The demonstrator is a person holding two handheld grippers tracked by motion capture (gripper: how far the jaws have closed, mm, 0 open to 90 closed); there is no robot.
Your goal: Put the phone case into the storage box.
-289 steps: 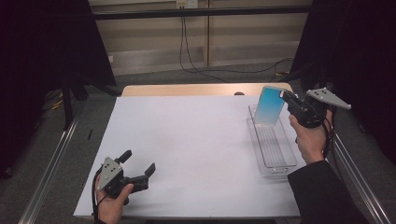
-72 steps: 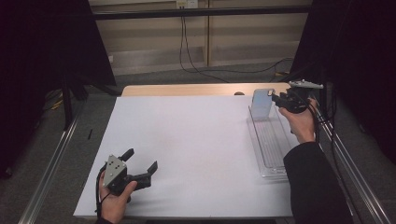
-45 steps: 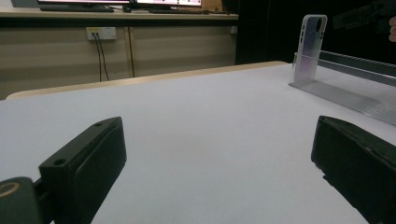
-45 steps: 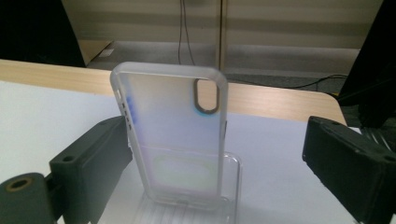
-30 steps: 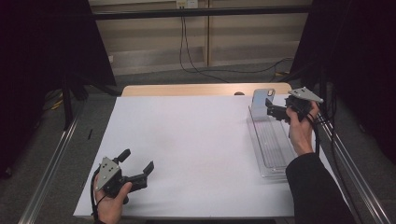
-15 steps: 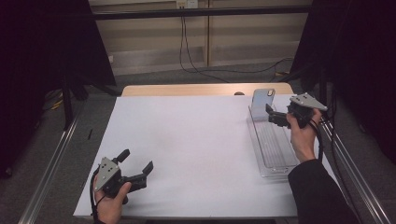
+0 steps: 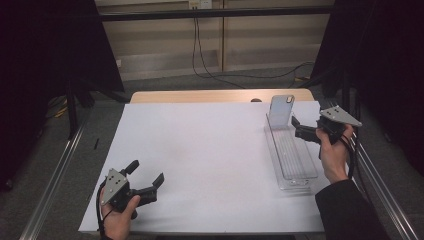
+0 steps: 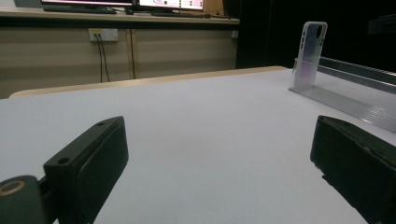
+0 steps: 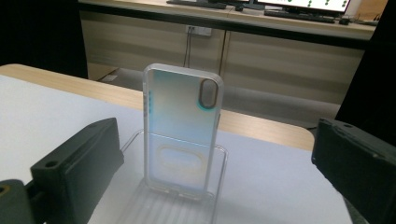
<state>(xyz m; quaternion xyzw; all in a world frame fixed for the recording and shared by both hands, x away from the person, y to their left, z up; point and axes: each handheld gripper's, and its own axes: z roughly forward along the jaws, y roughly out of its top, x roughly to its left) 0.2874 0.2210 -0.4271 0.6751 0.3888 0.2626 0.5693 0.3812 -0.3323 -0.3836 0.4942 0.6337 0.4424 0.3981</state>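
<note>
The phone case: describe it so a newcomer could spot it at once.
On the white table, find the clear ridged tray along the right edge. The phone case stands upright at the tray's far end, a translucent shell with a camera cutout, the sole upright item there.

I worked at a tabletop (image 7: 200, 145) covered by a white sheet, with a strip of bare light wood (image 7: 200, 96) exposed along its far edge. Metal rails (image 7: 55, 170) ran along both sides of it. The floor (image 7: 165, 82) was grey carpet. Beyond the table stood a beige panelled wall (image 7: 165, 45), with a black bar (image 7: 215, 12) running across in front of it. Black cables (image 7: 200, 55) hung from a white wall socket (image 7: 198, 4) and trailed over the floor. Dark curtains (image 7: 45, 60) closed off the left and right. Atop the wall ran a ledge carrying lit monitors (image 9: 303, 4). The lighting was dim and even.
</note>
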